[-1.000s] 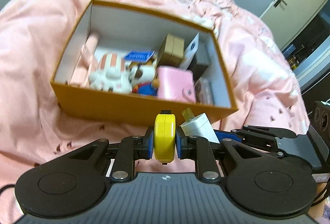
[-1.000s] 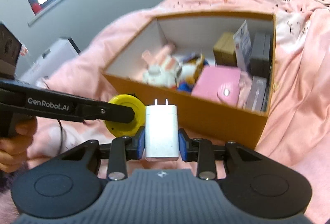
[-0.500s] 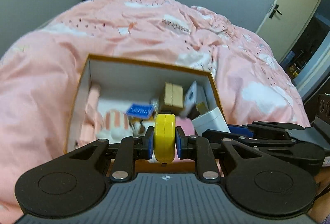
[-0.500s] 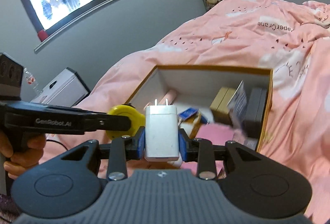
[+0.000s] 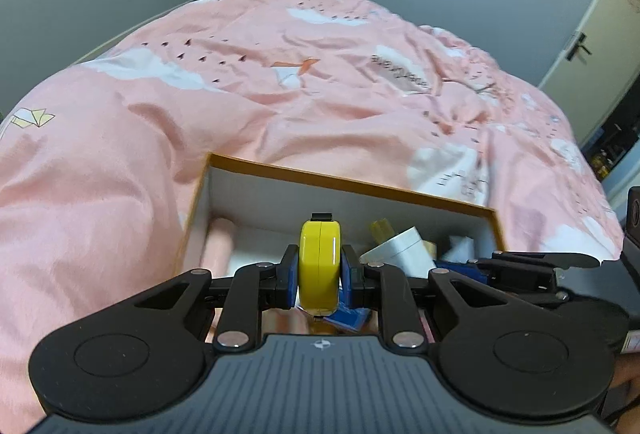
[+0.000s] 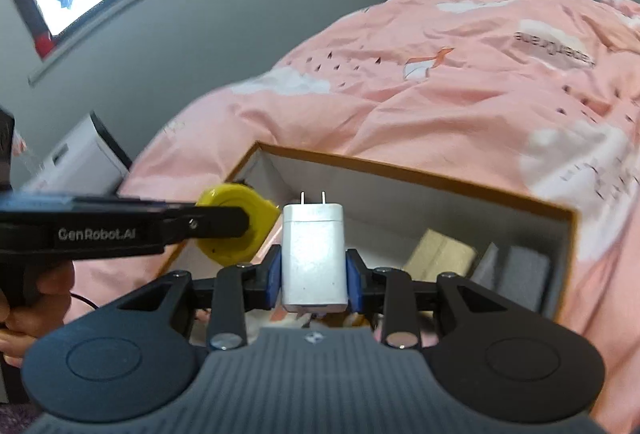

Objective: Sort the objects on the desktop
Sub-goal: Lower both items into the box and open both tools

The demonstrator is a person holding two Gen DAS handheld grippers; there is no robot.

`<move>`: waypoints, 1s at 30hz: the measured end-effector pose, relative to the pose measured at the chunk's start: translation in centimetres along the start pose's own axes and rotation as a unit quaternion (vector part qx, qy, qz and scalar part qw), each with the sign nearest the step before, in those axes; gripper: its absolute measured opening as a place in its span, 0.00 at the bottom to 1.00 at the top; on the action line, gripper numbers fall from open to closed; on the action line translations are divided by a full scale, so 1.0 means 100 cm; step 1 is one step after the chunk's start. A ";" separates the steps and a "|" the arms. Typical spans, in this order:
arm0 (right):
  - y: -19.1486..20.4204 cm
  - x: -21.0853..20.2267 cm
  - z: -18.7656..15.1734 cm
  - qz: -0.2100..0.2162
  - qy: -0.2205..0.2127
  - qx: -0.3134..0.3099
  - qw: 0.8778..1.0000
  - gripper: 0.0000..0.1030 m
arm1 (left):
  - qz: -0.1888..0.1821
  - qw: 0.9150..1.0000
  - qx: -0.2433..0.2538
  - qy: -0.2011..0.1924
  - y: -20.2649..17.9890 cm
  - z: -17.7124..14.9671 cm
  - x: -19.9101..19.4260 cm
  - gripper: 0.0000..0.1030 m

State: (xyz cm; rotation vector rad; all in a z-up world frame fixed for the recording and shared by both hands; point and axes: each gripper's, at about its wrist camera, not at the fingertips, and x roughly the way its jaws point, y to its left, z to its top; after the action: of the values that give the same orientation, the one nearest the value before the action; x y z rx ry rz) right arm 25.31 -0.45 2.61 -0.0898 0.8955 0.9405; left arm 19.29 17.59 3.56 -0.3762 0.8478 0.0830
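My left fingers clamp the round yellow tape measure and my right fingers the white plug charger, both poised above the orange-rimmed cardboard box on the pink bed, ready for dropping in.

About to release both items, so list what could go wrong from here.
1. The left gripper and right gripper hang close together over the box; they may knock on release.
2. The white charger could land prongs-first on the brown carton and tip.
3. The yellow tape measure is round and may roll onto the pink duvet.
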 end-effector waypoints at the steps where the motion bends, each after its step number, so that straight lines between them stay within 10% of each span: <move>1: 0.001 0.010 0.003 -0.001 0.009 -0.004 1.000 0.34 | 0.005 1.000 -0.001 0.002 0.004 0.003 0.005 0.22; 17: 0.011 0.133 0.025 -0.092 0.121 -0.038 0.988 0.34 | 0.021 1.000 -0.004 0.004 0.031 0.018 0.031 0.23; 30: 0.003 0.117 0.024 -0.110 0.111 -0.042 0.987 0.35 | 0.040 0.999 0.011 0.026 0.023 0.016 0.052 0.22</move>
State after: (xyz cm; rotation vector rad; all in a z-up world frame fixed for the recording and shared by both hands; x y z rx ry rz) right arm 29.70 8.50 -3.91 -0.3651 1.0286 0.7710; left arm 23.37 19.89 -0.03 -0.3251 0.9140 0.1377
